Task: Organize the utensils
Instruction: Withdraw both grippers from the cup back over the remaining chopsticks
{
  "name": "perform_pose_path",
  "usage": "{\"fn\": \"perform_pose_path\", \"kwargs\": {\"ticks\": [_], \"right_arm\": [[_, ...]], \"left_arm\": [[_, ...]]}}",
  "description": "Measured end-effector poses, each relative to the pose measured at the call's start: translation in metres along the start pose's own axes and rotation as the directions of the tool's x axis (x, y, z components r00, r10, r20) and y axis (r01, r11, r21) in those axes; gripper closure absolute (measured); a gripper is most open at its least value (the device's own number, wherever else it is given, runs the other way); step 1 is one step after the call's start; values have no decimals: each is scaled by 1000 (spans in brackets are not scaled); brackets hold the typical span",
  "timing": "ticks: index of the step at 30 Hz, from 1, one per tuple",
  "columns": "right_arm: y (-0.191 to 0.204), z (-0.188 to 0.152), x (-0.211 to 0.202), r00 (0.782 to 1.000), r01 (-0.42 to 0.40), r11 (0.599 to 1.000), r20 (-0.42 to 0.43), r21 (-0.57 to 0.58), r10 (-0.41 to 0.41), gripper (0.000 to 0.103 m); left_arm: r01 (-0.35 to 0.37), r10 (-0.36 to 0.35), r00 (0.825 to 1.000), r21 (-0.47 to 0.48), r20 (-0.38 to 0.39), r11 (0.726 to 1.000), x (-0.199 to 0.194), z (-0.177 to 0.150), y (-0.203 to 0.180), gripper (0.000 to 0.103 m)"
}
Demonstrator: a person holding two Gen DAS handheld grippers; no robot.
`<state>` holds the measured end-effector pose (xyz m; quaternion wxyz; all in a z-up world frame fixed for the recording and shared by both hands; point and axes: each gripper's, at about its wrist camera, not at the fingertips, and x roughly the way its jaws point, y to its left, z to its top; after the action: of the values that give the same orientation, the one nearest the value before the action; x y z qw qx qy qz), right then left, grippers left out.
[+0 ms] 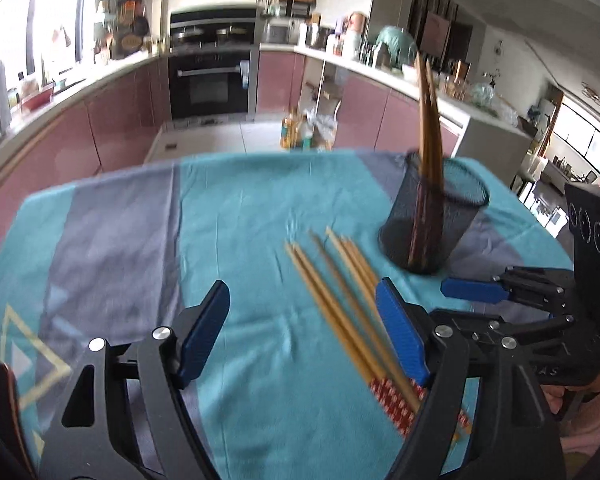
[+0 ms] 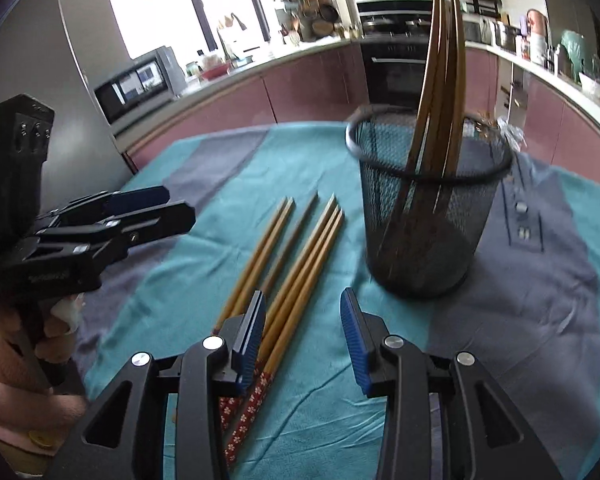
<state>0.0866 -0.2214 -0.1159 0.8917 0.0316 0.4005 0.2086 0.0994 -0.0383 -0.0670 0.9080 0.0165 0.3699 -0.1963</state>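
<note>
table draped in a teal and grey cloth [image 1: 240, 208], kitchen behind. a black mesh cup [image 2: 428, 216] stood upright on the cloth toward the far right, several chopsticks [image 2: 440, 92] standing in it and leaning against the rim, tips up.

loose chopsticks [image 2: 296, 248] lay flat on the cloth just left of the cup, roughly parallel, narrow ends pointing away, red patterned ends nearest the cameras. about six could be counted; motion blur made the count uncertain.

left gripper [image 1: 302, 332] hovered over bare cloth left of the loose bundle, jaws spread wide, nothing between them. its right finger overlapped the bundle in view; contact could not be told.

right gripper [image 2: 304, 340] sat low over the patterned ends, jaws apart, holding nothing; sticks passed beside its left finger.
</note>
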Motion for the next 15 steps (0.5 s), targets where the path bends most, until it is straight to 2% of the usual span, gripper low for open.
{"fn": "perform_pose_path", "kwargs": {"ticks": [7,15], "right_arm": [[4,-12,17,999,27,1000,-47,13,-27,66],[8,-13,21,997,57,998,-52,8,-56,67]], "left_arm": [[-16,15,997,-19,-80,1000,23,-20,-1,31],[-23,23,991,-1,-131,1000,40,-29,-10,36]]}}
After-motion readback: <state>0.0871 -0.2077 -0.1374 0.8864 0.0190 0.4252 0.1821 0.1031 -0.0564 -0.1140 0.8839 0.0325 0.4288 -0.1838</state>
